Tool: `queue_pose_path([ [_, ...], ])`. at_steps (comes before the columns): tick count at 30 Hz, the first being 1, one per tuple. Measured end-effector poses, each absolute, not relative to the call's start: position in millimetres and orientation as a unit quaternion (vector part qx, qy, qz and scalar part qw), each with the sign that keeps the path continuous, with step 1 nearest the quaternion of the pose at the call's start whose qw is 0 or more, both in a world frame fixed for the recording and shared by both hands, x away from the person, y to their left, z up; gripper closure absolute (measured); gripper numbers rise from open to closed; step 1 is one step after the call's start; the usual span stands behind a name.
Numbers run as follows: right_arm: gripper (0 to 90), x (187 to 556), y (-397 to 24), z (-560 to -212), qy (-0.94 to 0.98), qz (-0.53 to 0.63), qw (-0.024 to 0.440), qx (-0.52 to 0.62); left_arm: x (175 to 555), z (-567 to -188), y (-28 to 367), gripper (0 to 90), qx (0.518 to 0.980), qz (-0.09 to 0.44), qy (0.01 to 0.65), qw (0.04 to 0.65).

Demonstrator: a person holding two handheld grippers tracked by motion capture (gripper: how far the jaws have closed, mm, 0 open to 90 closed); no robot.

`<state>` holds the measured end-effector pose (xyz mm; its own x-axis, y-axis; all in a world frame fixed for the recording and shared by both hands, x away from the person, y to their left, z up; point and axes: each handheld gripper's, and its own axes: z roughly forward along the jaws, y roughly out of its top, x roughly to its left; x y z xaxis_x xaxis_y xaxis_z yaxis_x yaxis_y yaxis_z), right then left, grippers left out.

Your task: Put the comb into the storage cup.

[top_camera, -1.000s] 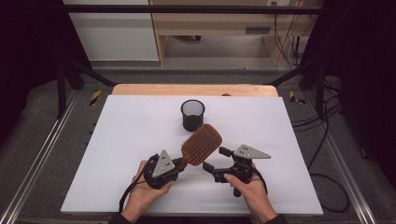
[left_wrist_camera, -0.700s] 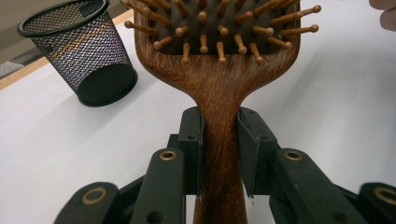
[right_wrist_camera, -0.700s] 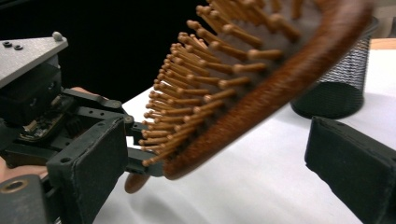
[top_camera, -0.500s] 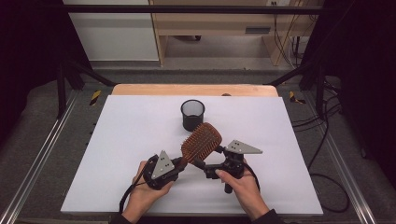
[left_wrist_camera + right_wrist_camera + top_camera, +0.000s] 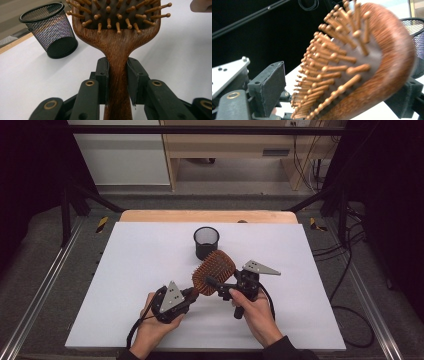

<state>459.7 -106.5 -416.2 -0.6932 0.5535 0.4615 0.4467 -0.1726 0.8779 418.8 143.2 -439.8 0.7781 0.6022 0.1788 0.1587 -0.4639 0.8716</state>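
A wooden hairbrush [image 5: 215,270] with peg bristles is held off the white table, its head tilted up toward the back. My left gripper [image 5: 192,292] is shut on its handle; in the left gripper view both pads clamp the narrow neck [image 5: 117,67] below the head [image 5: 117,47]. My right gripper [image 5: 216,279] reaches in from the right, and its jaws stand on either side of the brush head [image 5: 367,75]. They have just been closing with the head between them. One pad [image 5: 269,87] stands a little off the bristle tips; the other [image 5: 405,100] lies by the brush's back.
A black mesh cup [image 5: 206,241] stands upright just behind the brush, also seen in the left gripper view [image 5: 48,30]. The white table sheet [image 5: 300,250] spreads on all sides, with a wooden edge at the back. Cables and metal rails run beside the table.
My right gripper has moved left and up to the brush head, so that its jaws now bracket it. The left gripper and the brush have stayed put.
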Motion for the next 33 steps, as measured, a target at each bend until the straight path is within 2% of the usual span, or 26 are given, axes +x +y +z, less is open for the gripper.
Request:
queue_pose_path([
  [19, 21.5, 467, -104, -404, 0.627, 0.670, 0.029, 0.397, 420, -440, 146, 72.7, 0.812, 0.243, 0.244, 0.471],
  [33, 32.5, 470, -103, -405, 0.599, 0.689, 0.017, 0.408, 421, -441, 149, 72.7, 0.805, 0.240, 0.253, 0.480],
])
